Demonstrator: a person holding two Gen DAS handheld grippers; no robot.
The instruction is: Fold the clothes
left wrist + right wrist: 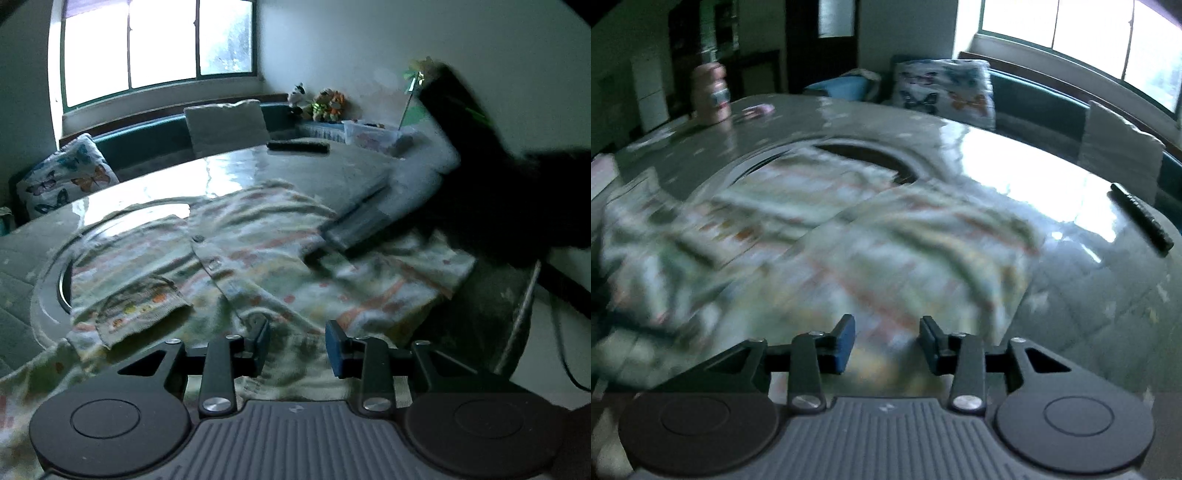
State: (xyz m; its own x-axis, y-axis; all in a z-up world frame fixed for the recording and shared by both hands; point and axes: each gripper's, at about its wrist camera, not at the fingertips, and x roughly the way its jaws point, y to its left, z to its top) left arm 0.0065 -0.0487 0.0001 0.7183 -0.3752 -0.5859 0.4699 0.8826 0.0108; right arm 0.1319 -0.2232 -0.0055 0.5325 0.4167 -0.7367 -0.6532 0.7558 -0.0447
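1. Patterned cotton shirt [258, 251] lies spread on the glossy table [229, 166], buttons up; the right wrist view shows it [849, 240] smeared by blur.
2. Its near hem is cut off behind the left gripper [297, 347], whose fingers stand apart over the cloth, grasping nothing.
3. The right gripper [886, 341], likewise released, hovers over the shirt.
4. A dark remote [1141, 218] lies beyond the shirt.

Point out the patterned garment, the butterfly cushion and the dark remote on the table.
patterned garment [258, 236]: left wrist view, on the buttoned front.
butterfly cushion [942, 92]: right wrist view, on its printed face.
dark remote [1141, 218]: right wrist view, mid-length of its body.
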